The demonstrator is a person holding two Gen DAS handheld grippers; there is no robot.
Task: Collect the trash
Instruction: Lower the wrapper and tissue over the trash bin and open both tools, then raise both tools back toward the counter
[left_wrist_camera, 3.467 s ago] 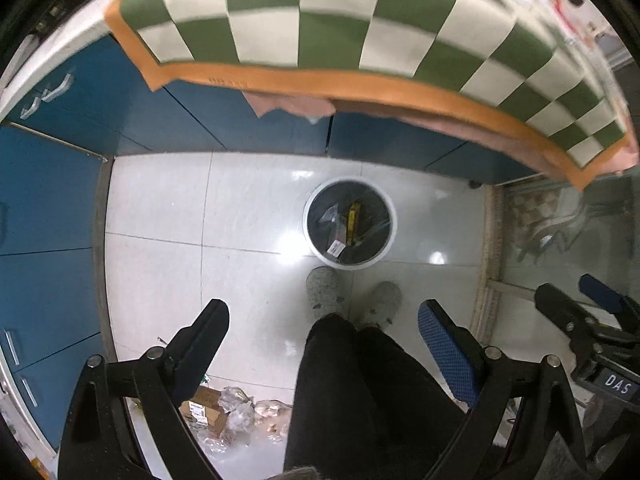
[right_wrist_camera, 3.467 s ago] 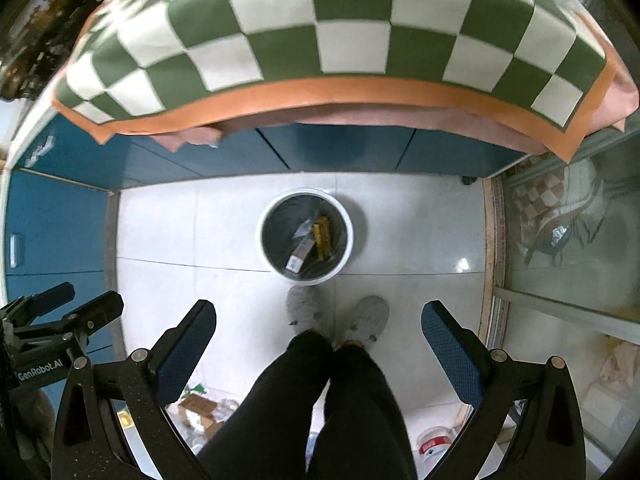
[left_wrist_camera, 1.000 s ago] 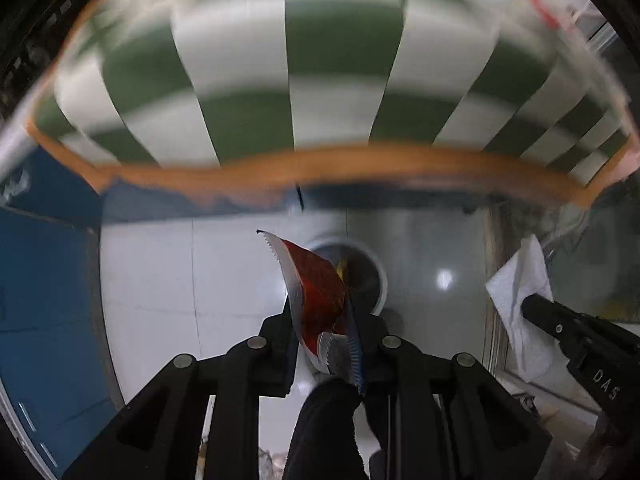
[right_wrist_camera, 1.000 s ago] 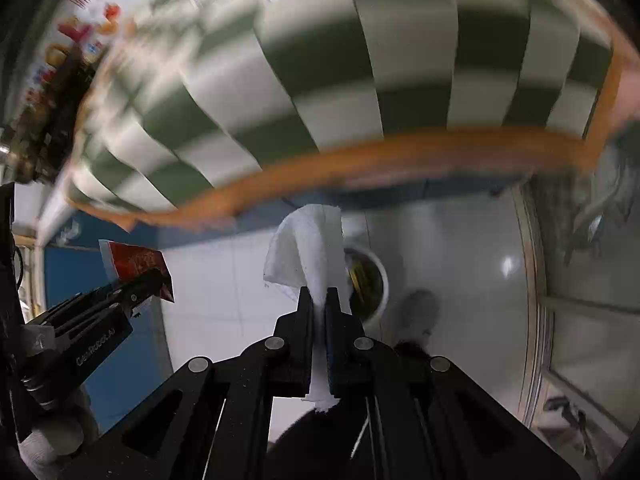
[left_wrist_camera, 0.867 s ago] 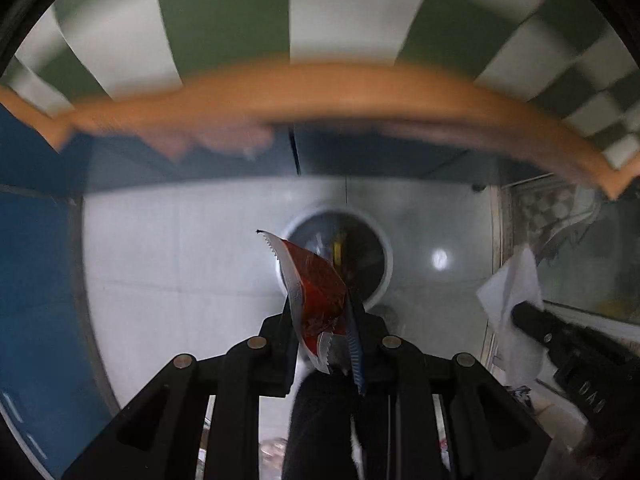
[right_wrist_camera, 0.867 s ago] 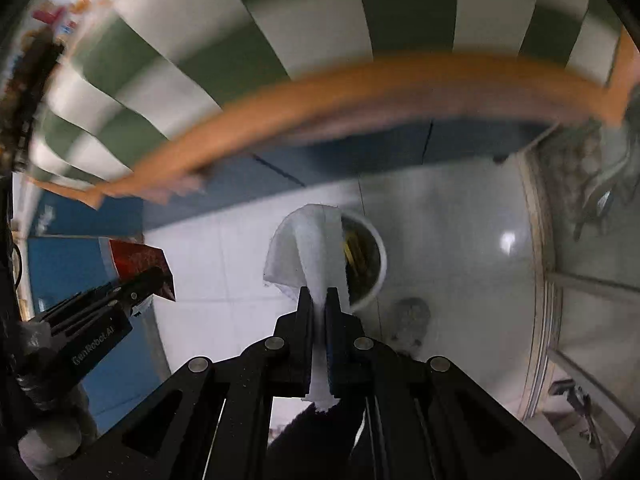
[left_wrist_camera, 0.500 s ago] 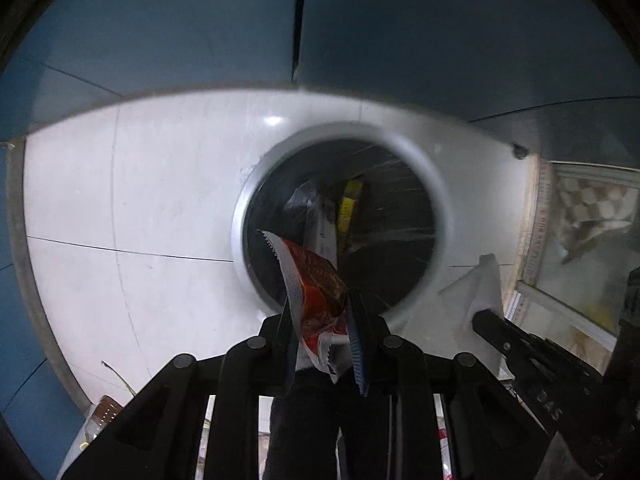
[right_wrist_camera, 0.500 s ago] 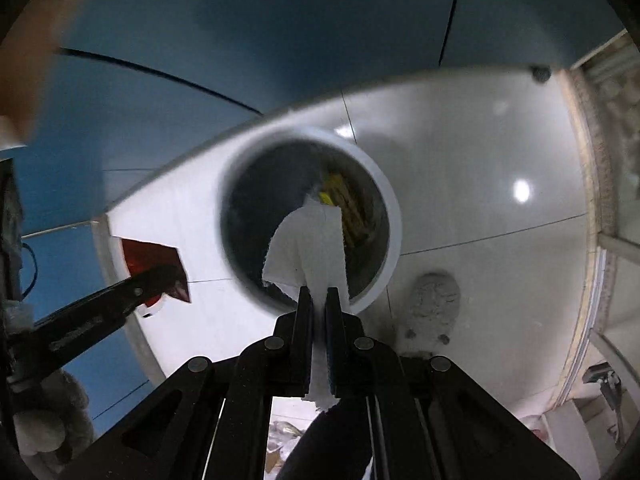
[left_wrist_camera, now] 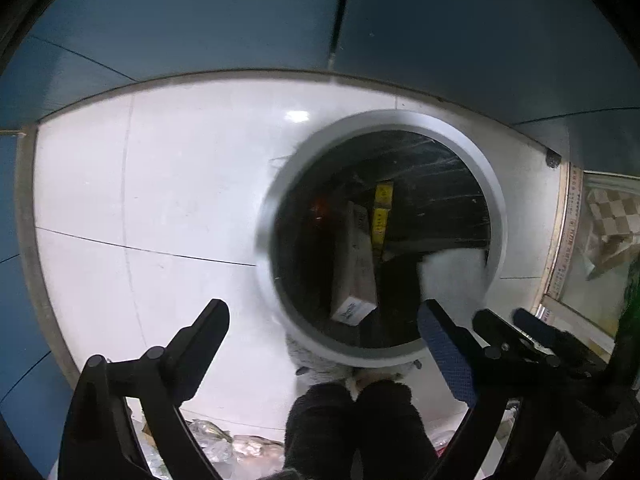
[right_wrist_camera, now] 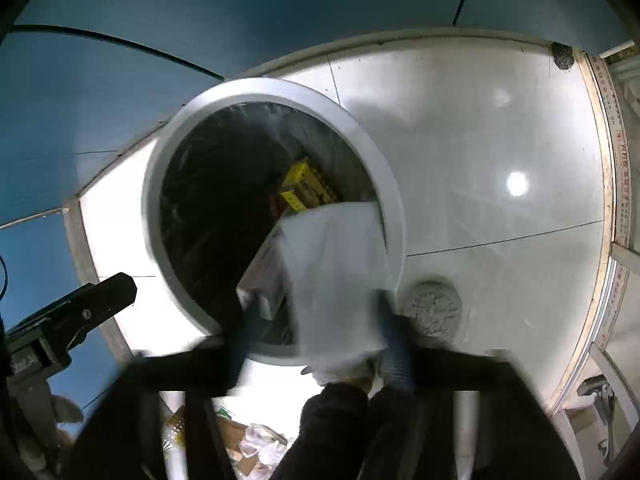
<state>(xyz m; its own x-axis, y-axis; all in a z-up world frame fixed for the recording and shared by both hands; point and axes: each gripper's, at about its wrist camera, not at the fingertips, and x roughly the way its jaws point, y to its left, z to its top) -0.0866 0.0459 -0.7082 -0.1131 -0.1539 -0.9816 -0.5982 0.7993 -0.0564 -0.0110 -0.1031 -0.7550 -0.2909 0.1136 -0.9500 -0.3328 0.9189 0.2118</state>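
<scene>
Both grippers are pointing steeply down over a round grey-rimmed trash bin (left_wrist_camera: 496, 216) standing on a white tiled floor (left_wrist_camera: 180, 184) beside blue cabinets (left_wrist_camera: 200, 20). The left gripper (left_wrist_camera: 320, 324) is spreading its jaws wide with nothing between them. The right gripper (right_wrist_camera: 316, 328), blurred, is also opening, and a white tissue (right_wrist_camera: 332, 272) is hanging loose between its fingers over the bin's near rim. A red wrapper (left_wrist_camera: 320, 208), a cardboard box (left_wrist_camera: 354, 264) and yellow packets (left_wrist_camera: 382, 208) are lying inside the bin.

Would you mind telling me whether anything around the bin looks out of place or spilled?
Yes. Crumpled wrappers and cardboard scraps lie loose on the floor tiles beside the person's legs, outside the trash bin. The white tissue hangs over the bin's opening, not yet settled inside.
</scene>
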